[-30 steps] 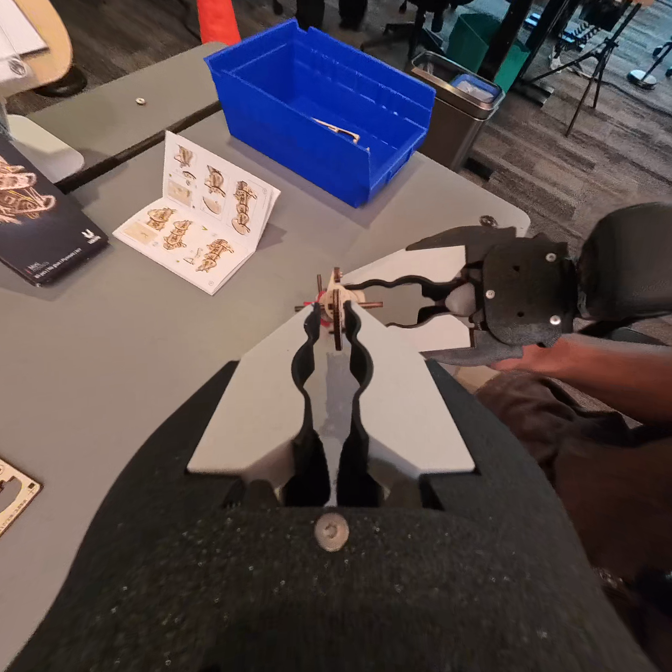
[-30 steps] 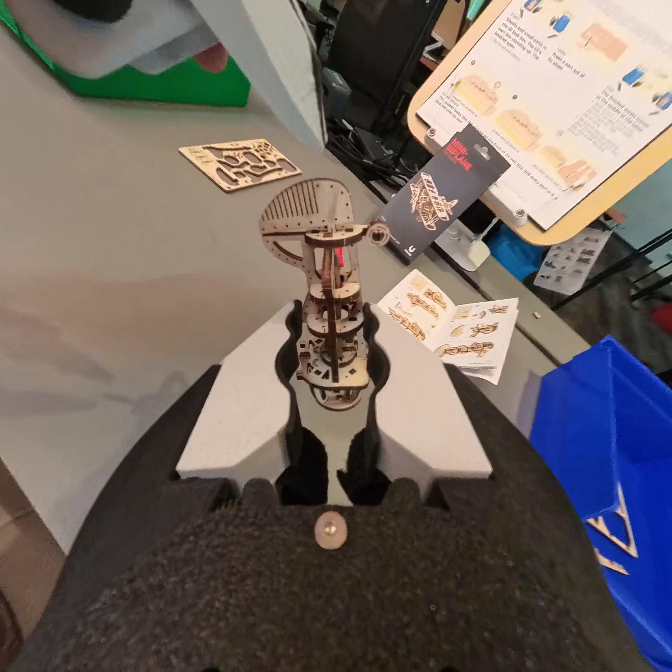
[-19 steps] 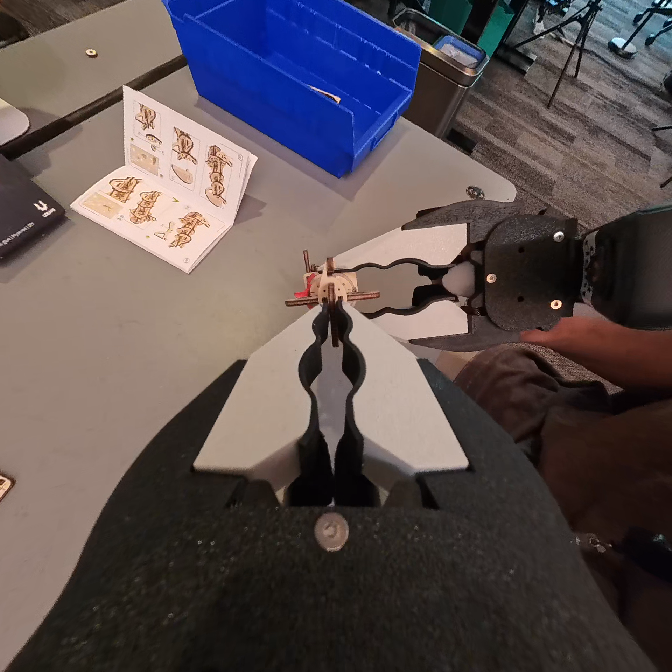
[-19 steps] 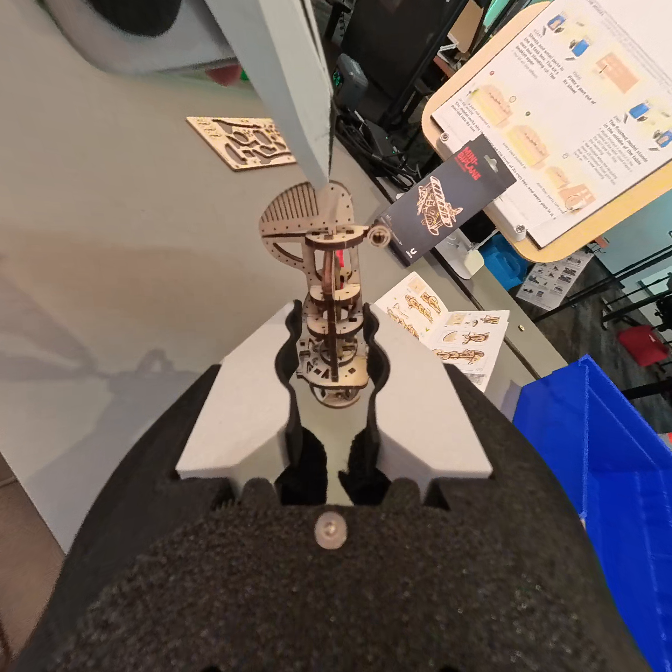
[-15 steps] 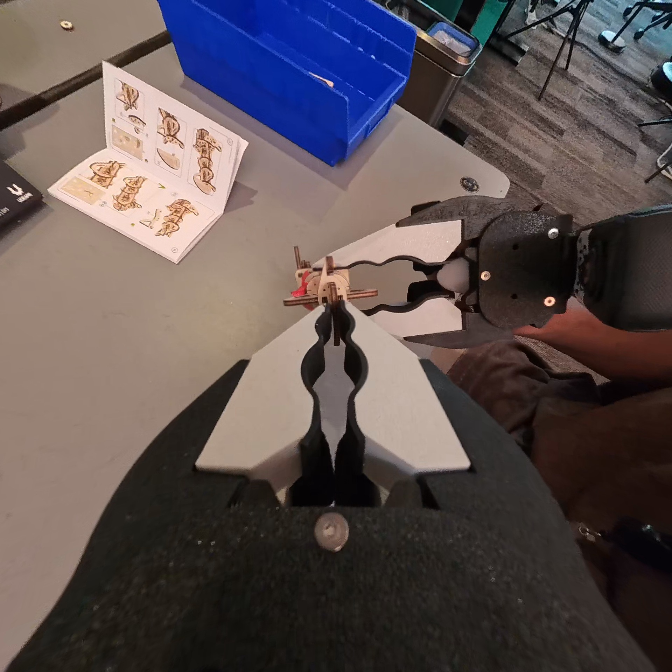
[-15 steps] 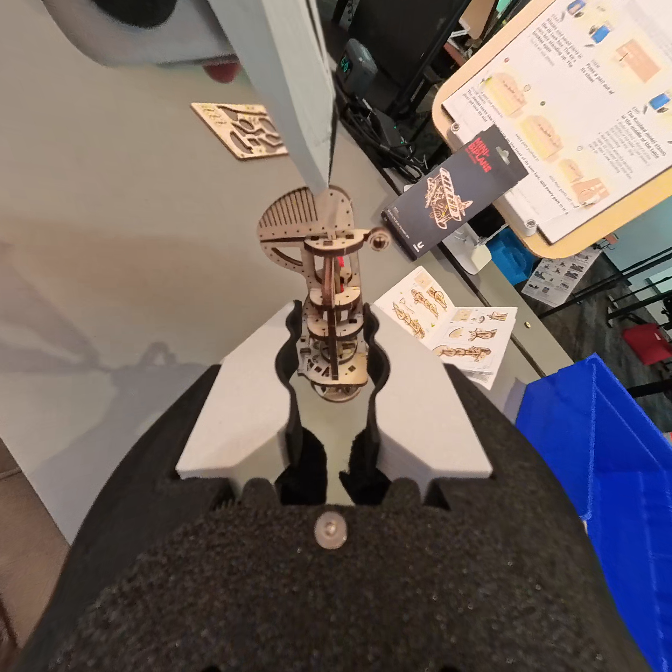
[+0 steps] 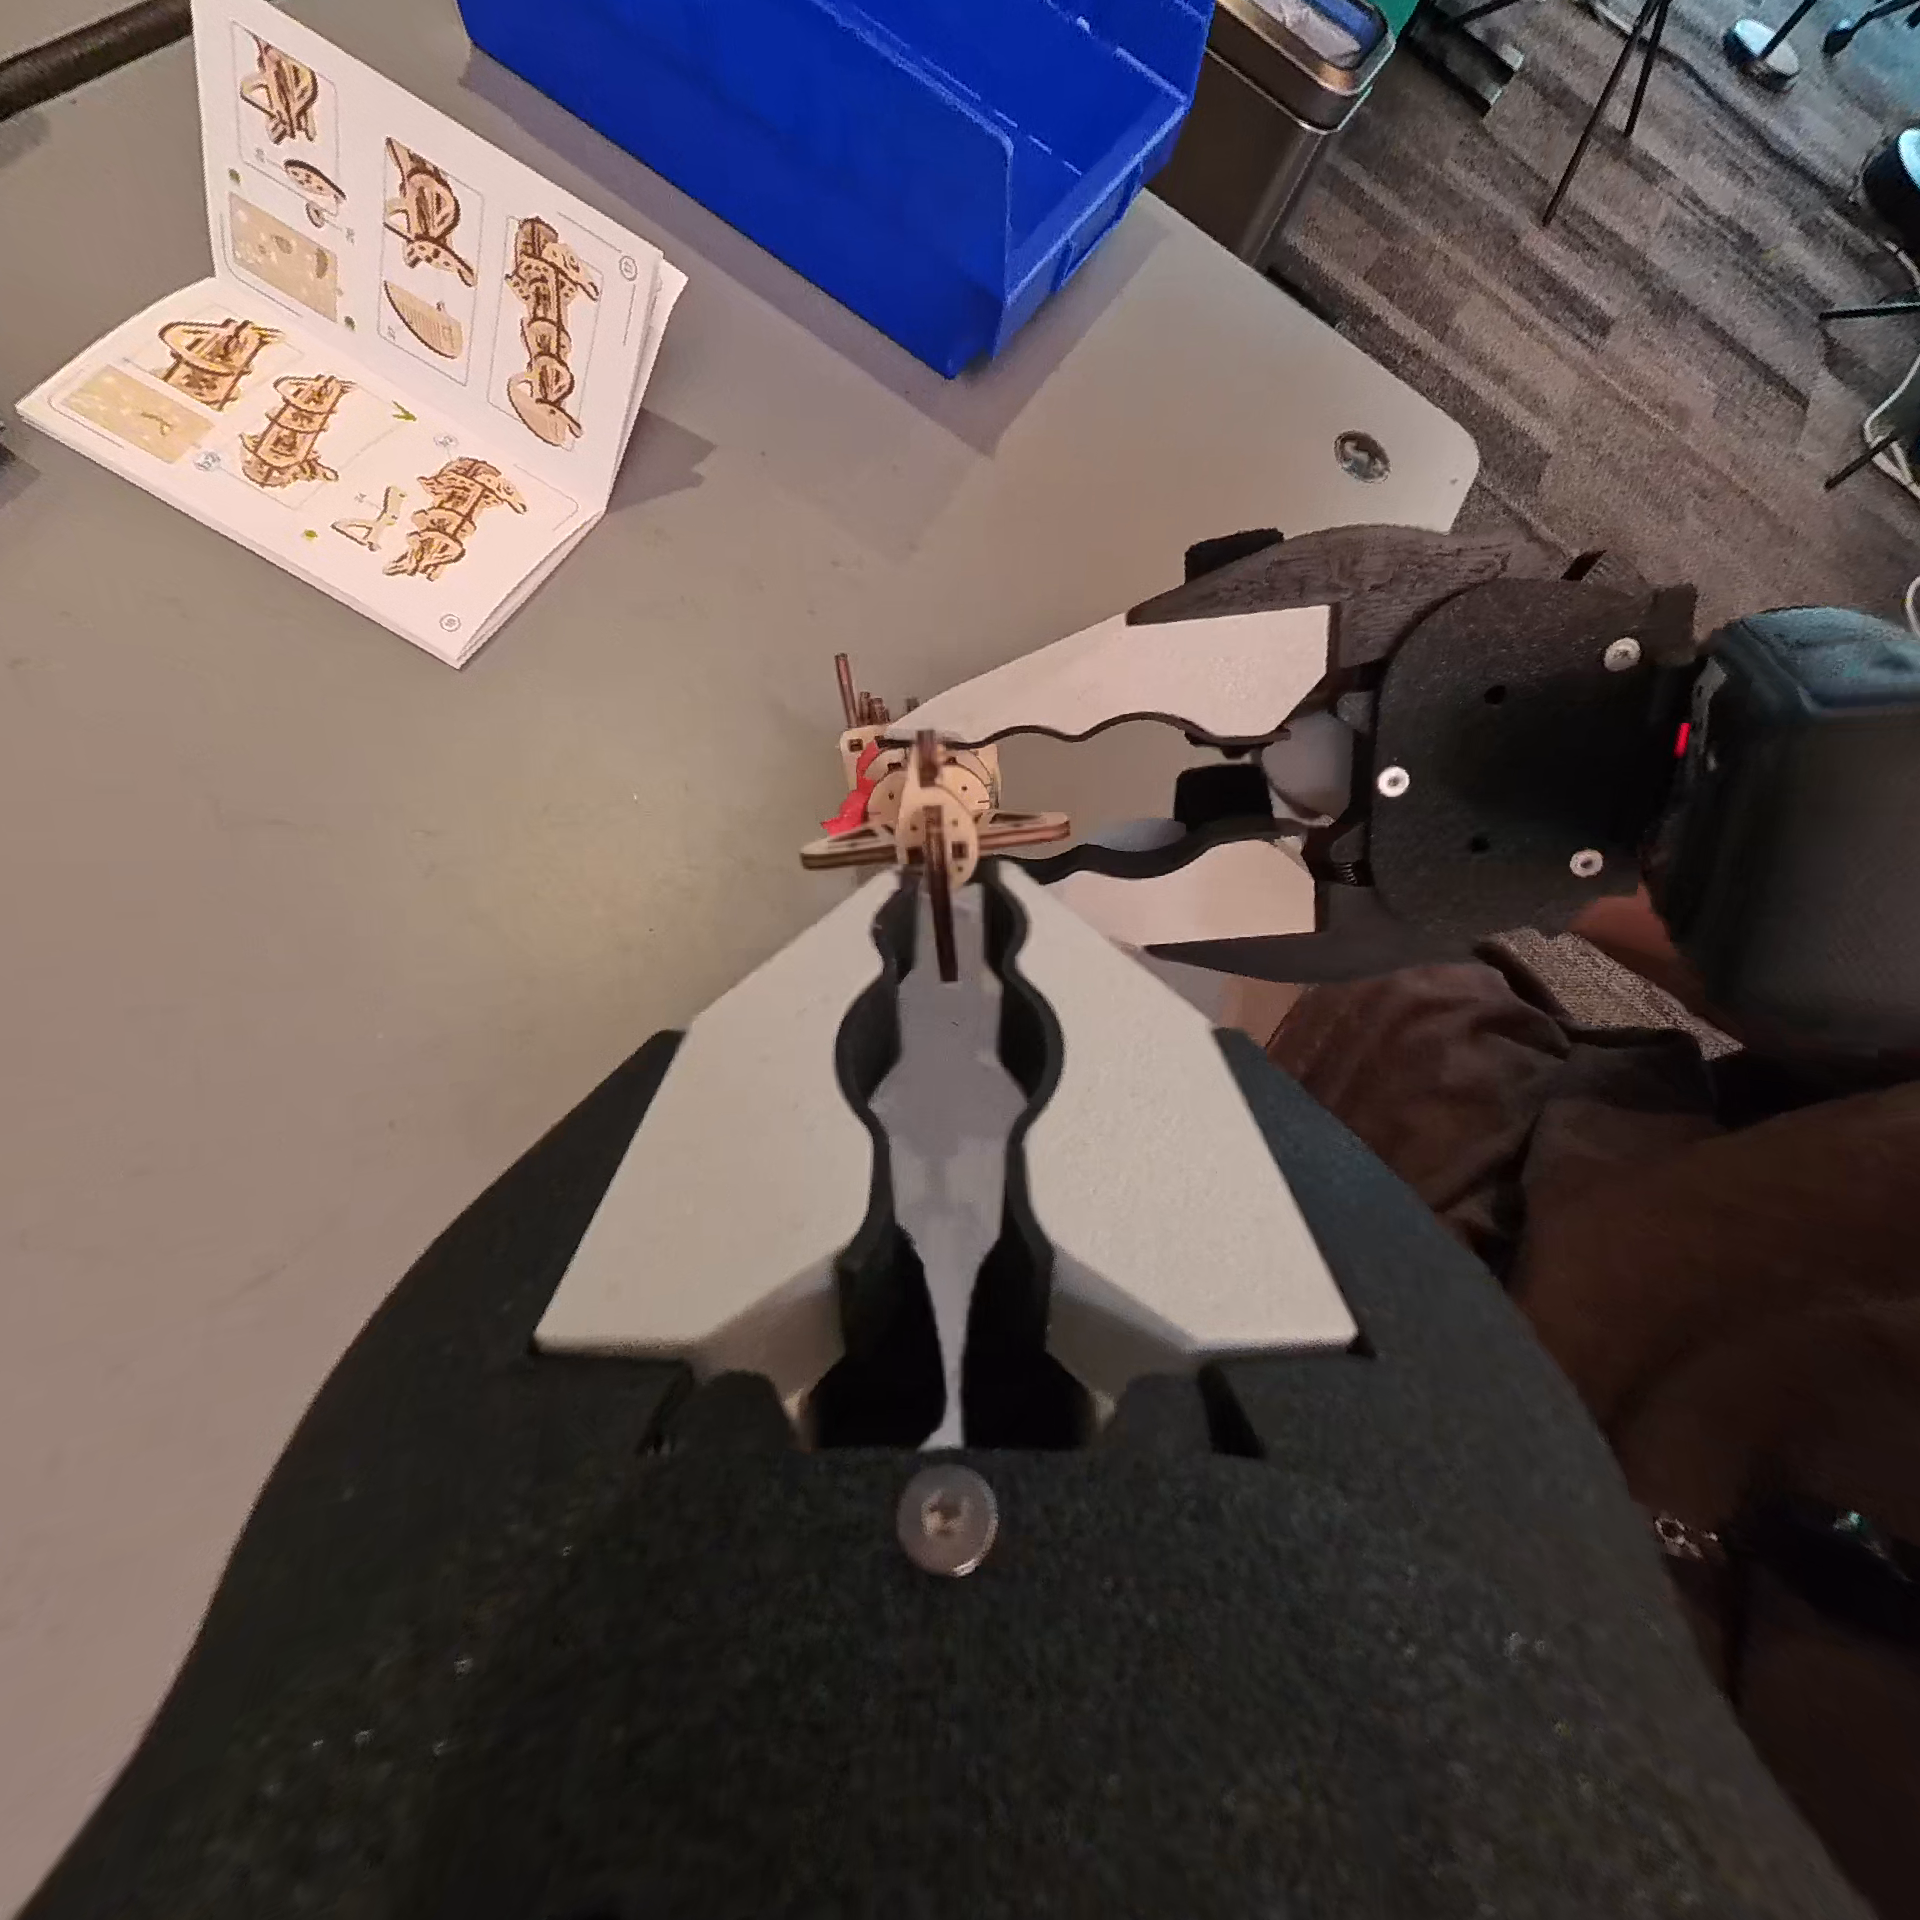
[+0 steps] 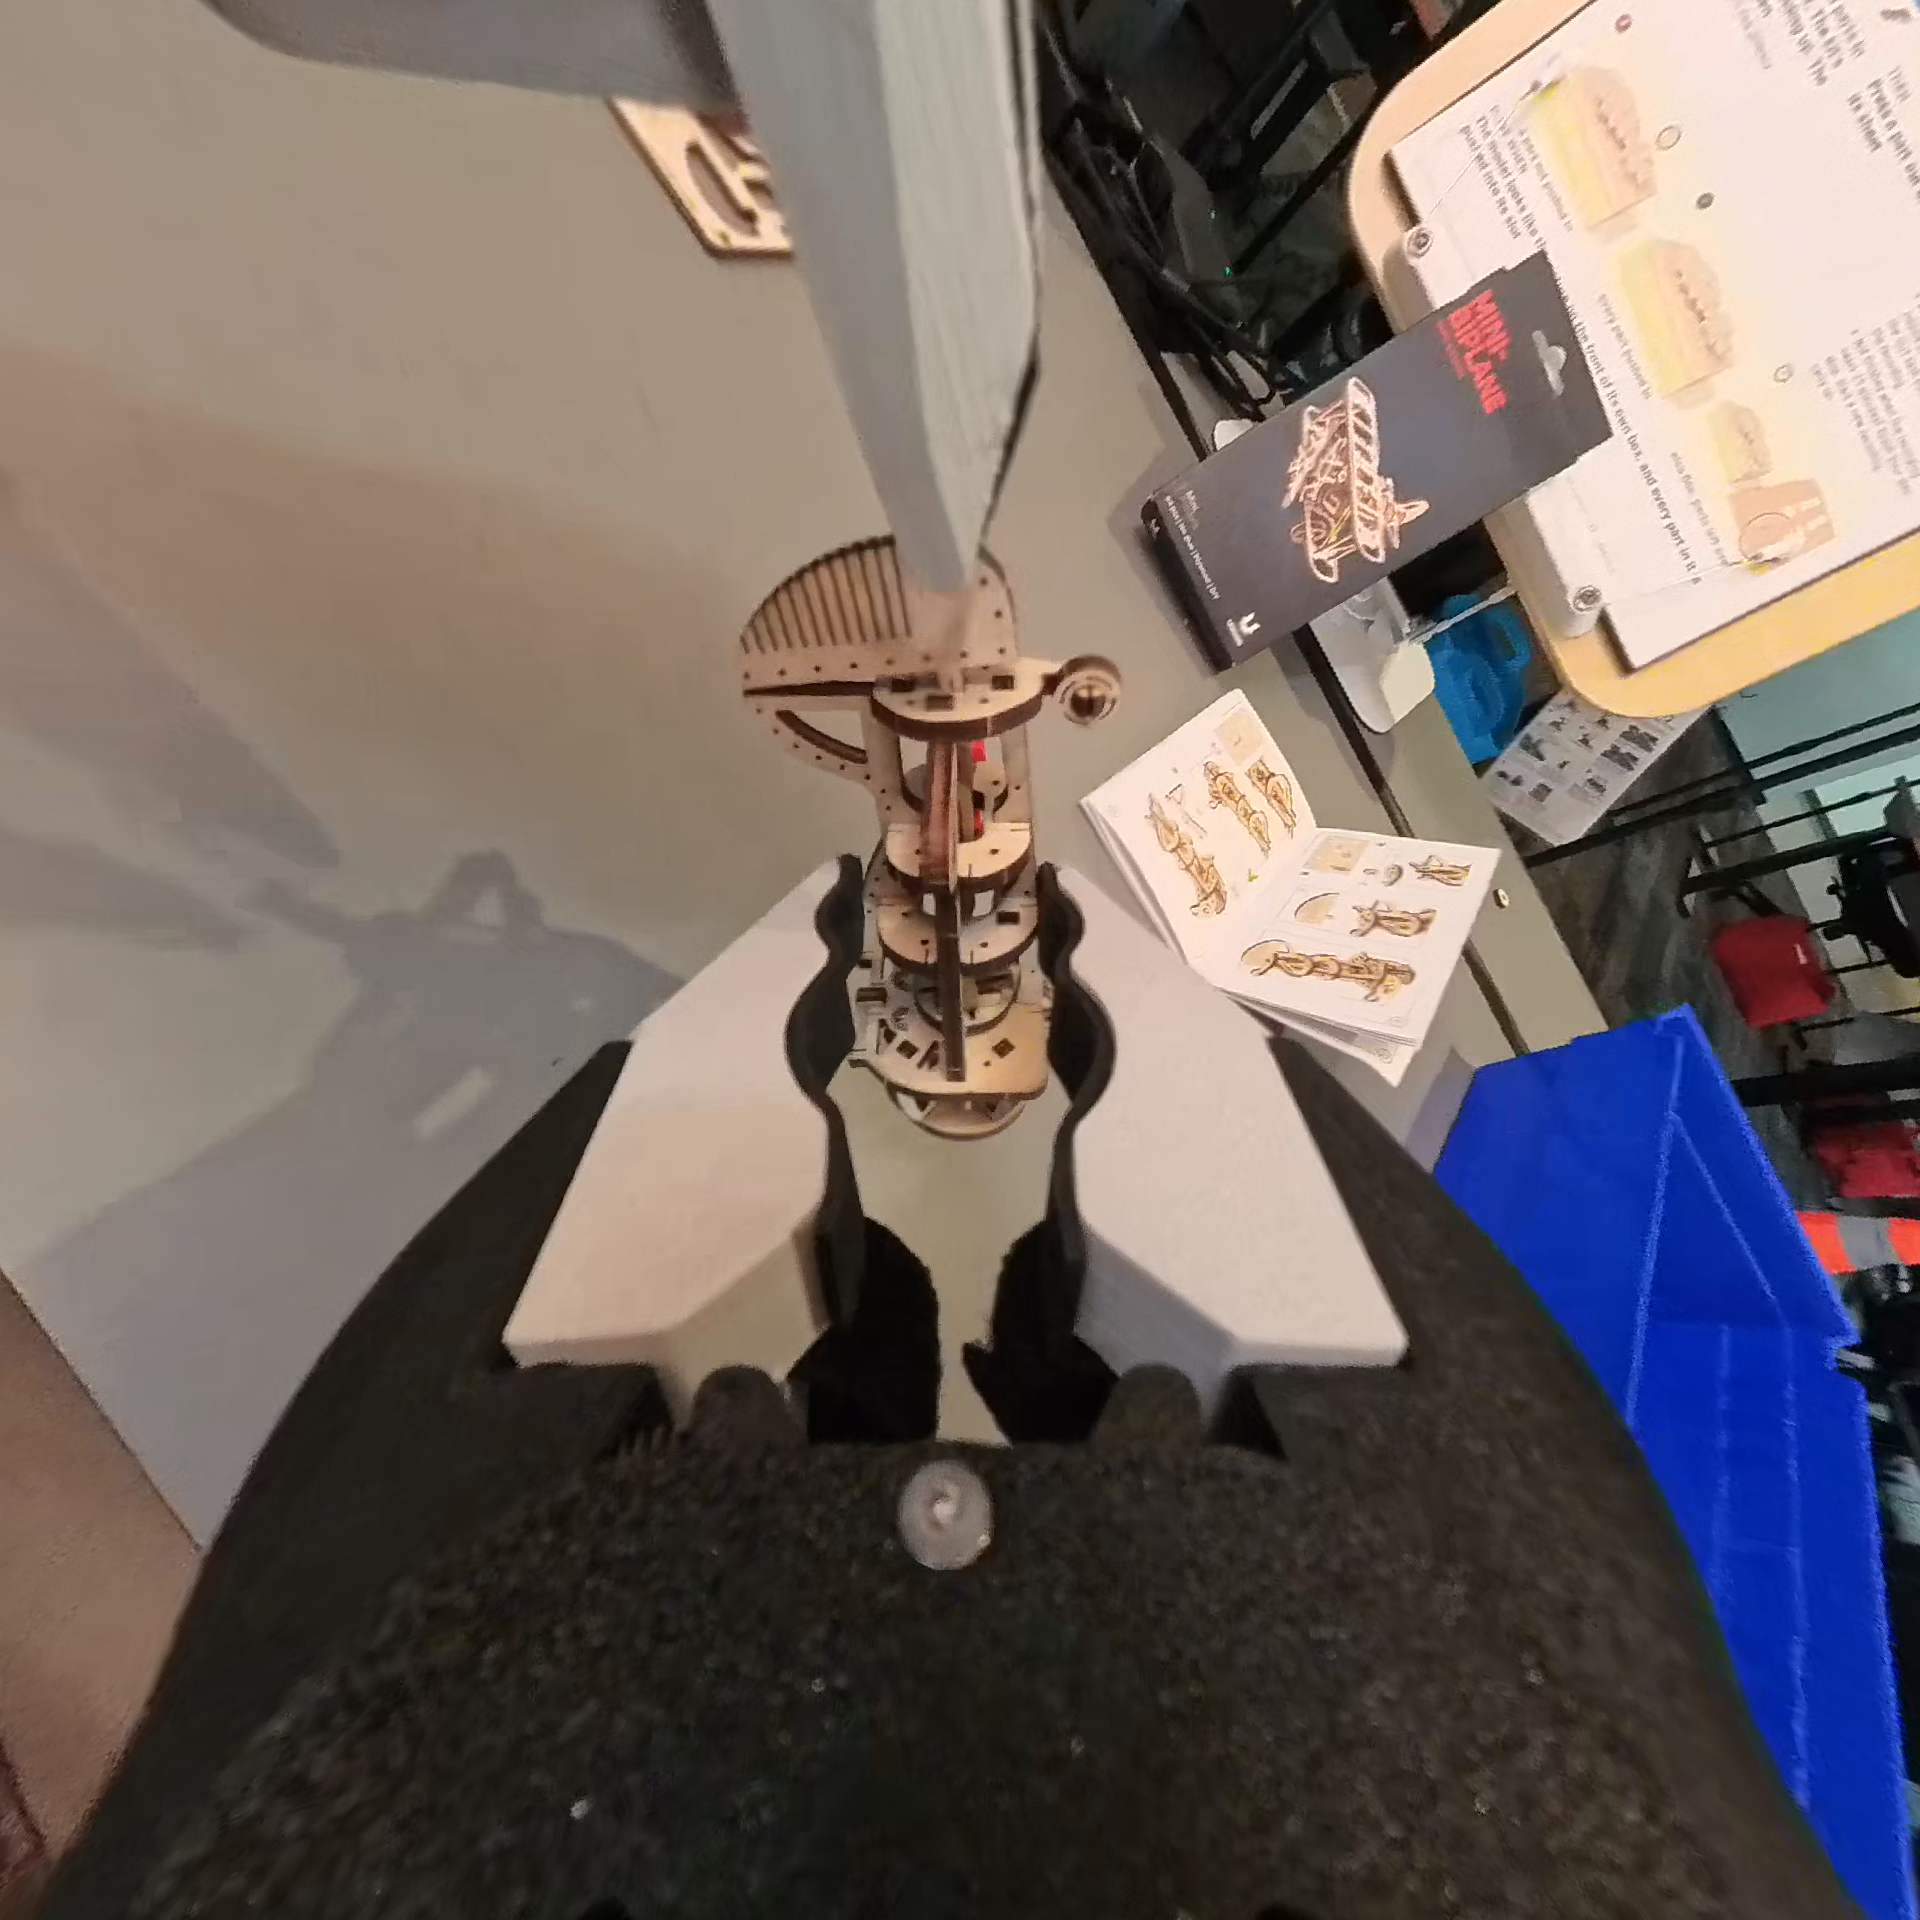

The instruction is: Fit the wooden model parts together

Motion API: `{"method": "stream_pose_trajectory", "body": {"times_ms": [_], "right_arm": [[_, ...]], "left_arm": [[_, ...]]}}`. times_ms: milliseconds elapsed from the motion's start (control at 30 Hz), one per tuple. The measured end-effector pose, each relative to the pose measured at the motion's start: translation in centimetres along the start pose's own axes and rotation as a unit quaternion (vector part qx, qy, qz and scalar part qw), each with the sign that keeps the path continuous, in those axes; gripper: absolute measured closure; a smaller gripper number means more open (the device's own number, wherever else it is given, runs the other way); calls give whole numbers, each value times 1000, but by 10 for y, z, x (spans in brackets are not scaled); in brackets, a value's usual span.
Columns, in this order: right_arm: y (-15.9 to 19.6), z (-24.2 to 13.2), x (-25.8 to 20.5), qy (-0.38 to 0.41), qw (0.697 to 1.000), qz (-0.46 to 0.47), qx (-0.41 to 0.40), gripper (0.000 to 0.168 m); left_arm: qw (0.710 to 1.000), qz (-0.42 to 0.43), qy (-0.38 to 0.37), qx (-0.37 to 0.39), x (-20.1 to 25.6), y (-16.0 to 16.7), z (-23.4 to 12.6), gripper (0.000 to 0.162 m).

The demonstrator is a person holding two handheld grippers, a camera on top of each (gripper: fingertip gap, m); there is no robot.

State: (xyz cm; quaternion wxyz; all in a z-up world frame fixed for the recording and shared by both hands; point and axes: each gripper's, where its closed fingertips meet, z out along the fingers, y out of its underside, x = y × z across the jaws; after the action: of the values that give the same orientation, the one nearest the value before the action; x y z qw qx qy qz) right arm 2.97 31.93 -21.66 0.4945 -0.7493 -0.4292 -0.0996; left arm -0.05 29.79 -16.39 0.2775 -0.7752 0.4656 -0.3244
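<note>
My right gripper (image 8: 945, 894) is shut on the wooden model's ribbed fuselage (image 8: 951, 997) and holds it above the grey table (image 8: 364, 520). A half-round slatted fin (image 8: 821, 634) sits at the model's far end. My left gripper (image 8: 956, 561) comes down from above onto that fin. In the left wrist view, my left gripper (image 7: 940, 899) is shut on the thin fin, seen edge-on (image 7: 945, 940), right against the model (image 7: 925, 800). The right gripper (image 7: 971, 795) reaches in from the right.
A blue bin (image 7: 883, 156) and an open instruction booklet (image 7: 364, 364) lie beyond the model. A black kit box (image 8: 1371, 468), a wooden parts sheet (image 8: 717, 187) and a board with printed sheets (image 8: 1714, 312) show in the right wrist view. The table's rounded corner (image 7: 1434, 468) is near. Across from one pair of fingers to the other is roughly 7 cm.
The left gripper has come closer to the model, and its tip now overlaps the fin. The right gripper keeps its hold on the fuselage.
</note>
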Motion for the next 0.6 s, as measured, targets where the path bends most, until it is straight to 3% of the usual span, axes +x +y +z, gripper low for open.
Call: {"method": "stream_pose_trajectory", "body": {"times_ms": [67, 167, 467, 600], "right_arm": [[2, 2, -2, 4, 1000, -10, -8, 136], [-1, 1, -4, 1, 1000, -14, -4, 136], [14, 13, -17, -1, 997, -65, -48, 136], [13, 15, -23, -41, 998, -33, -24, 136]], "left_arm": [[1000, -4, -6, -2, -2, 3, 5, 142], [1000, 7, -14, -24, -5, 12, 14, 160], [997, 35, 4, -68, -13, 32, 29, 161], [997, 46, 32, -60, -14, 35, 29, 161]]}}
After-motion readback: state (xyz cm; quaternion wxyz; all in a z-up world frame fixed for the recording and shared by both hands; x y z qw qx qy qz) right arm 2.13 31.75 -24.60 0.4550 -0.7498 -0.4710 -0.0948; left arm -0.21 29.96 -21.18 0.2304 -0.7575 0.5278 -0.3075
